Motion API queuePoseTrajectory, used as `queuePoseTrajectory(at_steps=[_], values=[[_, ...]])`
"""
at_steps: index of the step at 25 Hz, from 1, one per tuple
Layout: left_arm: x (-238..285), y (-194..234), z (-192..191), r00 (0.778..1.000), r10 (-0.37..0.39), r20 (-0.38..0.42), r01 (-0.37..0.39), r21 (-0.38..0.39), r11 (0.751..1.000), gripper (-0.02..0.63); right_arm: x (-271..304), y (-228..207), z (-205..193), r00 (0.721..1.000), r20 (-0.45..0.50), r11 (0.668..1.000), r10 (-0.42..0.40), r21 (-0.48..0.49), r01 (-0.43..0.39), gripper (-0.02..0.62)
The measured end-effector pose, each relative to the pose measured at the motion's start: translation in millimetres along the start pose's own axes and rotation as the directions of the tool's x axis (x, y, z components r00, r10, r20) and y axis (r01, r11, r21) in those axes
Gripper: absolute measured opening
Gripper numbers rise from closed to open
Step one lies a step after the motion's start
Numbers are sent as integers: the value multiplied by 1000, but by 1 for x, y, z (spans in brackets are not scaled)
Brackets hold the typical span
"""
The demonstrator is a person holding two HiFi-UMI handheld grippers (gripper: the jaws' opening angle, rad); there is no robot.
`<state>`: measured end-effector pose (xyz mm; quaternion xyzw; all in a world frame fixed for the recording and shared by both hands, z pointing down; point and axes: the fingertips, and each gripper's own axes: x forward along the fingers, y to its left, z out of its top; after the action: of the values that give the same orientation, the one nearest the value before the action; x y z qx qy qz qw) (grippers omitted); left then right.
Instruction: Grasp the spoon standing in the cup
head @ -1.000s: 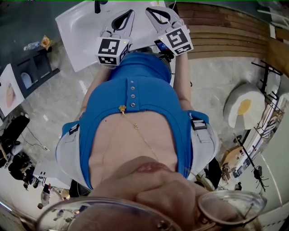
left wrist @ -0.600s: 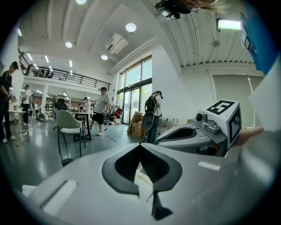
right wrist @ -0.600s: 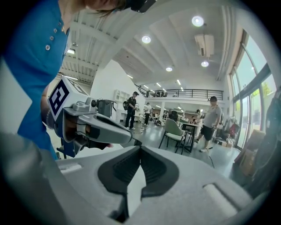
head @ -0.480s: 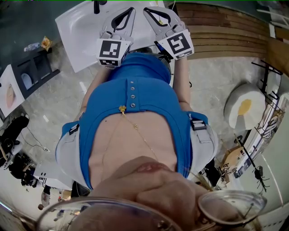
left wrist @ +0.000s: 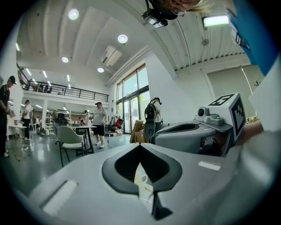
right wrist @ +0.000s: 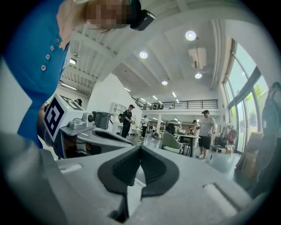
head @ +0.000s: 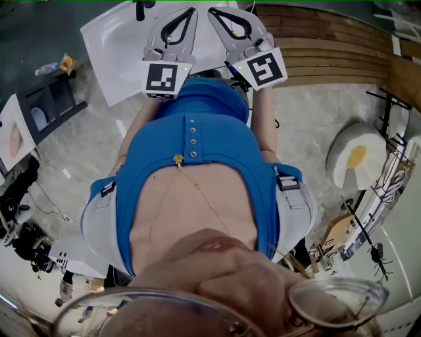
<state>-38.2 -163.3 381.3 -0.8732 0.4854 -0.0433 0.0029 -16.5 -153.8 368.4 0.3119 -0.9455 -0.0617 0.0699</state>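
**Hall floor, white desk: spoon not located**

Grey polished floor (head: pixel 85 131) is surrounding the white rectangular desk (head: pixel 112 39). The left grey two-jaw gripper (head: pixel 193 10) and the right grey two-jaw gripper (head: pixel 212 11) are reaching side by side over the desk. Fingers of each are pressing together, with nothing between. The spoon and cup are not discernible in any view.

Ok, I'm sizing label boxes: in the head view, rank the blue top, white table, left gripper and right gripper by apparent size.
1. Blue top, largest, though nearest the camera.
2. White table, only partly in view.
3. Left gripper and right gripper look alike; I won't rank them.
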Motion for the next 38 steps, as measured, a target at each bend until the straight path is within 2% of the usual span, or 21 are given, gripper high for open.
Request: queuePoseTrajectory(at_steps=[7, 15, 38], values=[[0, -2, 14, 999, 8, 46, -8, -5, 1000, -8, -7, -4, 18, 997, 75, 999, -16, 36, 13, 3], [0, -6, 22, 999, 1, 46, 0, -14, 1000, -9, -13, -9, 29, 991, 131, 998, -31, 60, 23, 2], [0, -7, 23, 999, -6, 32, 6, 3, 1000, -11, -10, -6, 31, 993, 114, 999, -20, 45, 15, 2]])
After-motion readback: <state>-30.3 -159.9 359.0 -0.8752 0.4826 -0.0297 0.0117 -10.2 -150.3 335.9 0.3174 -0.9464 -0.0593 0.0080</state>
